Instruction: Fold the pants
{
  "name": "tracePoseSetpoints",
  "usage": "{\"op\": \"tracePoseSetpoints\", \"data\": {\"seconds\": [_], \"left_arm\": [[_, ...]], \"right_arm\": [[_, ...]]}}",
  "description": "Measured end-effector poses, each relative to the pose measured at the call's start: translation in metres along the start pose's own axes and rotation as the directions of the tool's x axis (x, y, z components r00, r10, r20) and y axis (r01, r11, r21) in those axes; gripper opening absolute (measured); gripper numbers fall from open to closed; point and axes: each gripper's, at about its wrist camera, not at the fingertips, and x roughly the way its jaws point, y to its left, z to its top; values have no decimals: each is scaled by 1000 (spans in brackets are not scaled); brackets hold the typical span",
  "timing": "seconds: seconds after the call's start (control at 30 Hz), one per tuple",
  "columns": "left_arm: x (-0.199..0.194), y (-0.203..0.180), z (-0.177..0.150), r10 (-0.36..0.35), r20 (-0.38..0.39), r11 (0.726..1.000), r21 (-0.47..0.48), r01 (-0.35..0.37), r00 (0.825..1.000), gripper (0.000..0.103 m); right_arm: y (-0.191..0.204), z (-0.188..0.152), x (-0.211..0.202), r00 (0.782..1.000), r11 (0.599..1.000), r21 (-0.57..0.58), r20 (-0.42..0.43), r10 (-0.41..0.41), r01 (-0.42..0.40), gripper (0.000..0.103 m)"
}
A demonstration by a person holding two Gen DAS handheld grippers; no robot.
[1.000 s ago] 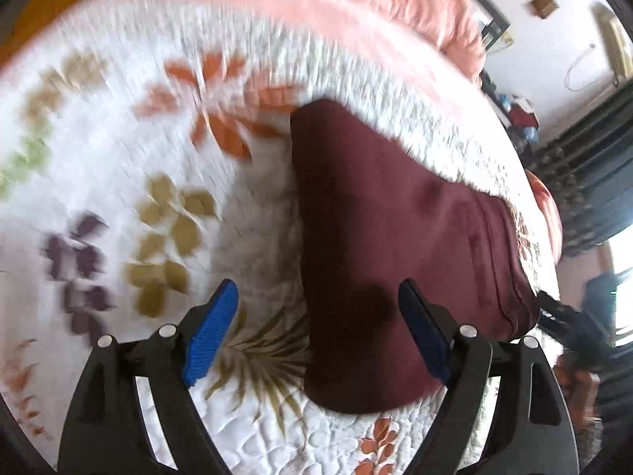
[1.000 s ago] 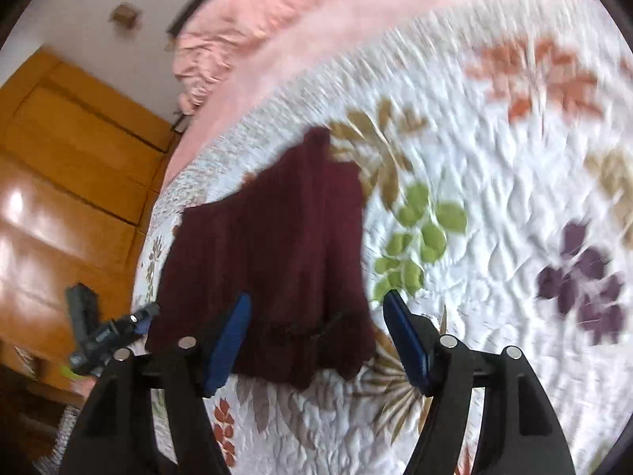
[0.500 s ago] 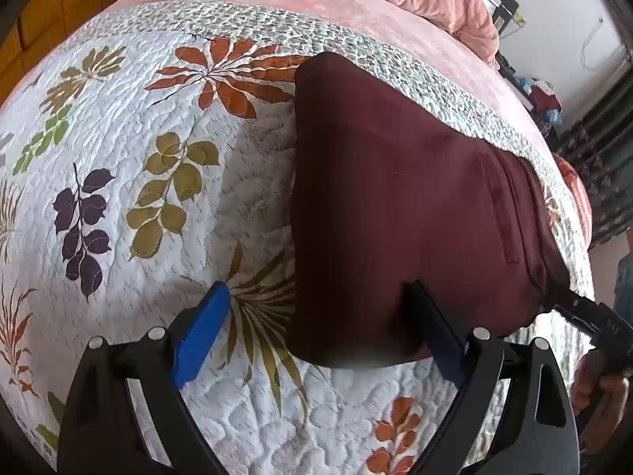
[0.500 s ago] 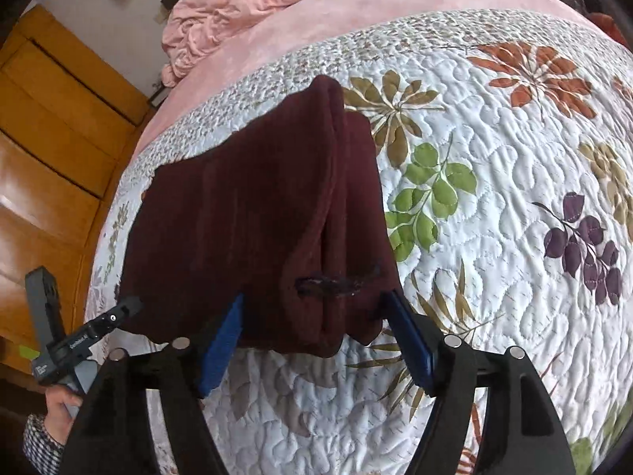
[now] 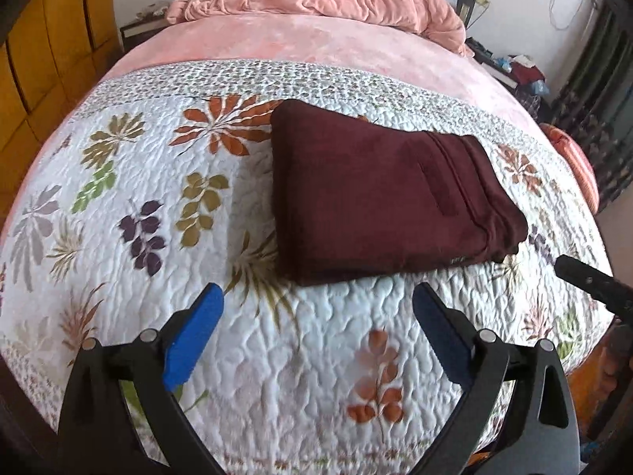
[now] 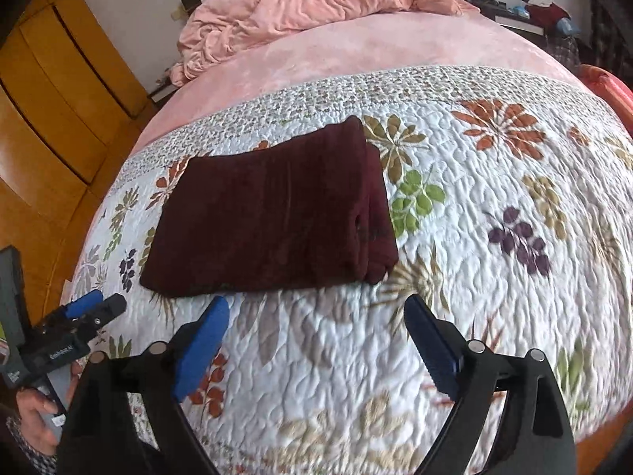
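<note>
Pants [image 5: 379, 194] folded flat on quilt [image 5: 118, 198]

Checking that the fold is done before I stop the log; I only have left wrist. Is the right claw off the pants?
Observer: Yes. Right wrist shows the right claw open, with nothing between its fingers, short of the near edge of the pants.
Operator: Where's the left claw from that side?
Observer: The left claw is at lower left by the edge of the quilt, apart from the pants. A hand grips its handle.
Operator: Is the right end of the fold tidy?
Observer: Mostly. The layers are stacked there, and the lower ones peek out slightly past the top one.
</note>
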Motion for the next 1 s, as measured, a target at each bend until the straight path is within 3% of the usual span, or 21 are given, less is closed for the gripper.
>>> {"op": "tracePoseSetpoints", "data": {"seconds": [0.2, 0.47, 1.0], "left_arm": [[-18, -2, -7, 64, 11, 998, 7, -64, 998, 96], [-48, -9, -10, 61, 48, 998, 11, -62, 997, 96], [-84, -16, -18, 81, 85, 997, 11, -82, 993, 96]], "right_arm": [[15, -15, -17, 998, 997, -42, -10, -60, 59, 97], [28, -24, -41, 993, 991, -72, 19, -116, 117, 99], [52, -33, -76, 986, 981, -114, 71, -148, 155, 99]]}}
